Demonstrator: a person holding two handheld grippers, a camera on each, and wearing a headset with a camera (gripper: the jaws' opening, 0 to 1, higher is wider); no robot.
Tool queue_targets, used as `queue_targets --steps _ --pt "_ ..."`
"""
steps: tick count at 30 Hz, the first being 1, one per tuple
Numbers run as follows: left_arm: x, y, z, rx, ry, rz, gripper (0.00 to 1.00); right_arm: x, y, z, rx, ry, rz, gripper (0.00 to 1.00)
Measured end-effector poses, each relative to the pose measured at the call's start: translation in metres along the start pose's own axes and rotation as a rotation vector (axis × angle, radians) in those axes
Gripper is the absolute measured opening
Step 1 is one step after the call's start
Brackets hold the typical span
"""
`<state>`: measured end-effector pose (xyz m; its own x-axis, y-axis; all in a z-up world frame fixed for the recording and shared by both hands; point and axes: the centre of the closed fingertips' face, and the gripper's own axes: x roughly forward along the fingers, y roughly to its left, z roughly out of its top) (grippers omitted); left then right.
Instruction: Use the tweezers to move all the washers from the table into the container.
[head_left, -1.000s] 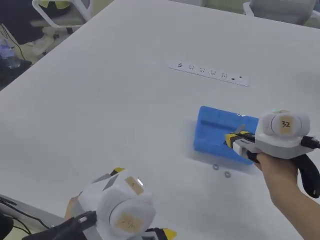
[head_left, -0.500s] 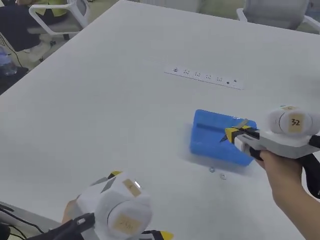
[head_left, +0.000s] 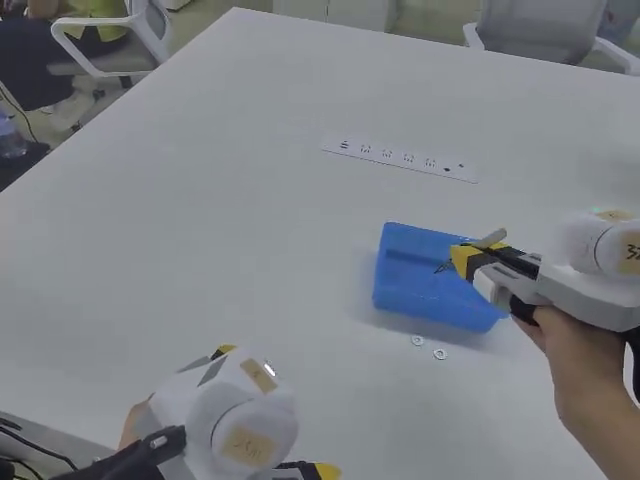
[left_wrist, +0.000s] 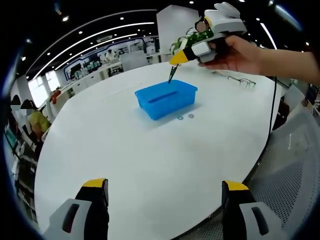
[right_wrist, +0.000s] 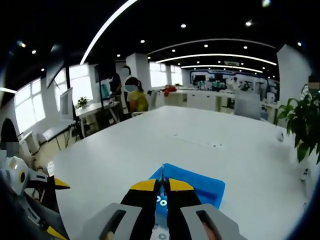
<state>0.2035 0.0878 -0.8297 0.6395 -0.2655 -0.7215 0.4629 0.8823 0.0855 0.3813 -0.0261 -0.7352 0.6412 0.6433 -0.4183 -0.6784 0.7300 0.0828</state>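
A blue container (head_left: 425, 290) sits on the white table (head_left: 200, 220), right of centre. My right gripper (head_left: 465, 262) hovers over its right side, shut on thin tweezers (head_left: 445, 266) whose tips point down into the bin. In the right gripper view the jaws (right_wrist: 161, 186) are pressed together on the tweezers (right_wrist: 162, 175), above the container (right_wrist: 202, 189), where small washers (right_wrist: 160, 200) lie. Two washers (head_left: 417, 341) (head_left: 440, 353) rest on the table just in front of the container. My left gripper (left_wrist: 165, 187) stands open and holds nothing, near the table's front edge (head_left: 245, 415).
A white power strip (head_left: 400, 160) lies beyond the container. Office chairs (head_left: 100, 40) stand around the table's far edges. A pair of glasses (left_wrist: 243, 82) lies on the table past the container. Bare tabletop stretches wide to the left.
The head camera has shifted. My right gripper with the tweezers has risen a little over the container. The left gripper and the two table washers stay put.
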Motion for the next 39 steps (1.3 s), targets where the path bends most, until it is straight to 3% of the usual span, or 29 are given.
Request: queue_targets --steps 17,27,39 --pt "0.001 -0.001 -0.001 0.006 0.009 -0.003 0.97 -0.014 0.007 -0.032 0.056 0.037 -0.004 0.03" --pt "0.001 -0.001 -0.002 0.006 0.012 -0.002 0.97 -0.007 0.003 -0.057 0.073 0.086 -0.010 0.03" --pt "0.002 -0.002 -0.002 0.007 0.015 -0.009 0.97 0.005 0.002 -0.071 0.080 0.121 -0.002 0.03"
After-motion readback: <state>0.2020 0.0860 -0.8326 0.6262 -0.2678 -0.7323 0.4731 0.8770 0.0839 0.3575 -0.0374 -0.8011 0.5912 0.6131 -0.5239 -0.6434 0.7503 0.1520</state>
